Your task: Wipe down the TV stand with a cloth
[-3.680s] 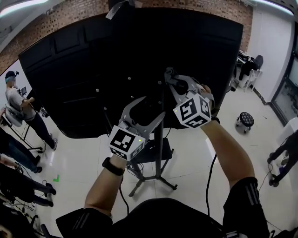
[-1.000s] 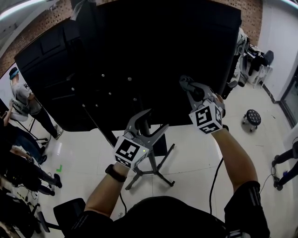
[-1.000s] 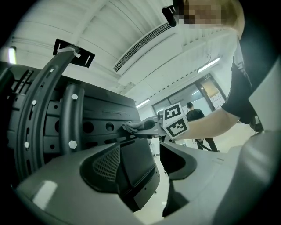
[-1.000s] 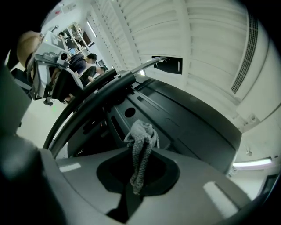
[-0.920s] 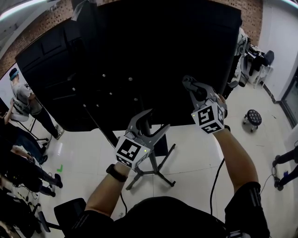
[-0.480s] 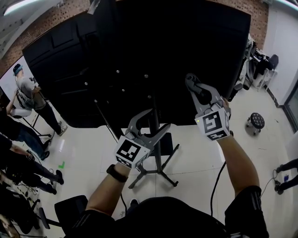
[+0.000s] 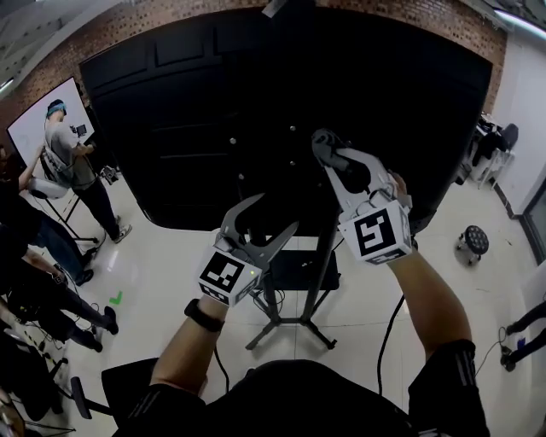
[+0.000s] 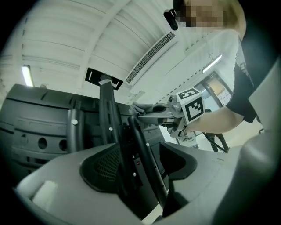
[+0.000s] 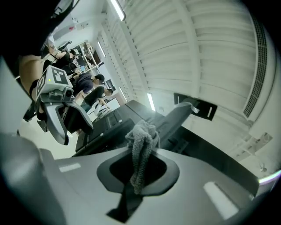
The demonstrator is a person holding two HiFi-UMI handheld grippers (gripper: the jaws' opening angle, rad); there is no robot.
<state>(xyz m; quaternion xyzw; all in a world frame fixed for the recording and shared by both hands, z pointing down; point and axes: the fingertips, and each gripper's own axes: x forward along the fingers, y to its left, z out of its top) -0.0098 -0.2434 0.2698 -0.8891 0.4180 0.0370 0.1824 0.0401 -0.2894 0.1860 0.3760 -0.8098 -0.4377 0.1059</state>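
Observation:
A large black TV shows me its back, carried on a black TV stand with splayed legs. My right gripper is raised against the TV's back and is shut on a grey knitted cloth; in the right gripper view the cloth bunches out between the jaws of that gripper. My left gripper is lower and to the left of the pole, open and holding nothing. In the left gripper view, the black mount bars appear beyond its jaws, with the right gripper past them.
Several people stand at the left, by a whiteboard. A small wheeled stool sits on the white tiled floor at right. A black cable trails across the floor. A brick wall is behind the TV.
My right gripper with the cloth has shifted left and slightly up along the TV's back. The left gripper stays open at about the same place. My view has swung, showing more of the left people.

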